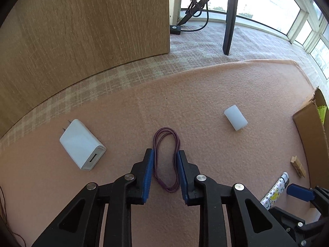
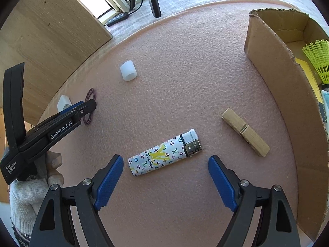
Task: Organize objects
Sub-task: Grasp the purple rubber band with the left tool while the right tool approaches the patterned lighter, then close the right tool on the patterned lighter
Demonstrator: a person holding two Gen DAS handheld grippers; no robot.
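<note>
A loop of purple hair bands lies on the pink felt mat. My left gripper points down onto it, its blue pads pinching the loop's two sides into a narrow waist. In the right wrist view the left gripper sits at the left, held by a gloved hand. A white patterned lighter lies flat between and just ahead of the wide-apart fingers of my right gripper, which is open and touches nothing.
A white USB charger lies left of the bands and a white cylinder cap beyond them. A wooden clothespin lies near an open cardboard box holding a yellow shuttlecock. A wooden panel stands behind the mat.
</note>
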